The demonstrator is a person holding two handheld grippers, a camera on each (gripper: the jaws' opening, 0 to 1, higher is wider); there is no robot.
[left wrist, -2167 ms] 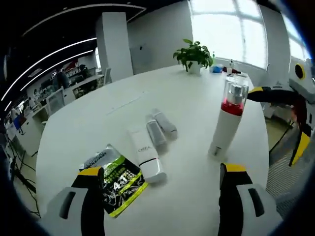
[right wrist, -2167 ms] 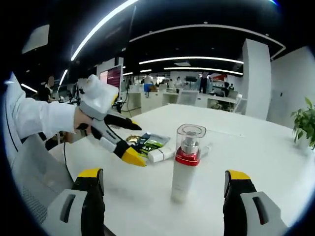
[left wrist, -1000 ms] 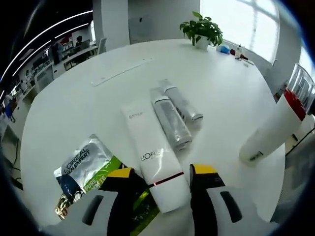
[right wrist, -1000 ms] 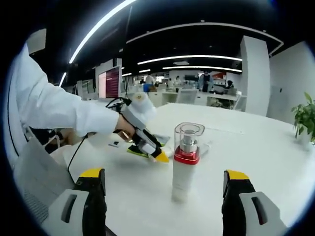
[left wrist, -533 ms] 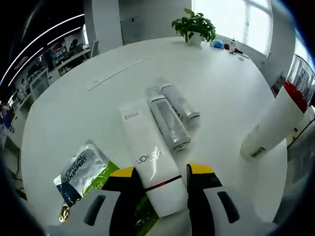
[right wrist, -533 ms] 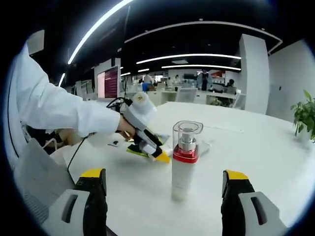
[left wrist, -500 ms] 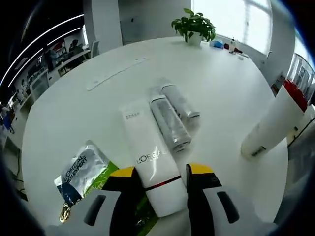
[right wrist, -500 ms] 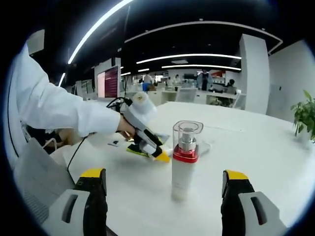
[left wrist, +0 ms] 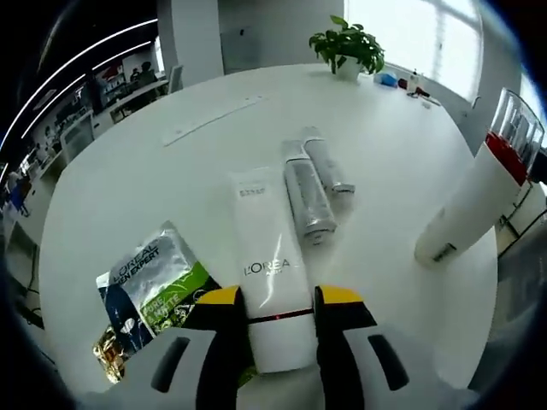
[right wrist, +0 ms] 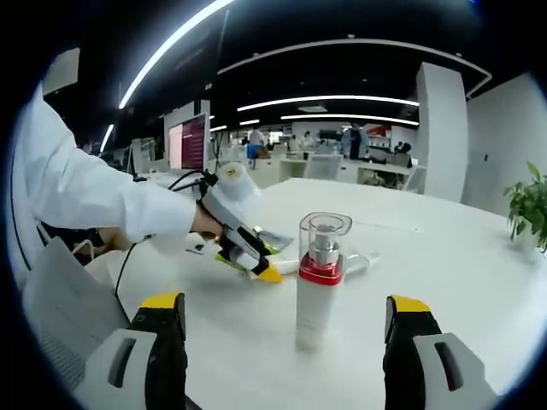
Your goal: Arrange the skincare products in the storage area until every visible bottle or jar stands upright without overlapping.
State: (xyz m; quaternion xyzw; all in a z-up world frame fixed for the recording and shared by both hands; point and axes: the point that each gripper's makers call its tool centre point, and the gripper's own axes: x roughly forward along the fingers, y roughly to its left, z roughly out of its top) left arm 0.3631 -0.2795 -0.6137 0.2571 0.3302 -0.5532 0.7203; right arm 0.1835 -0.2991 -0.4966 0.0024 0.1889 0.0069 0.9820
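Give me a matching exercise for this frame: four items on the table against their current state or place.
Items:
1. white tube
2. pump bottle
3. sachet
4. potted plant

States:
A. upright, red collar, clear cap
B. far table edge, near the window
C. lying between the left gripper jaws
D. flat, green and silver, beside the tube

Pairs: 1-C, 2-A, 3-D, 4-B

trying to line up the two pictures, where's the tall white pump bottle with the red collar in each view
Left gripper view: the pump bottle stands at the right edge on the white table, leaning in the fisheye, right of the lying tubes.
Right gripper view: it stands upright at centre, between that view's own jaws.
Shared landmark: the white L'Oreal tube, held between the left gripper's jaws, which shows just left of the bottle in the right gripper view.
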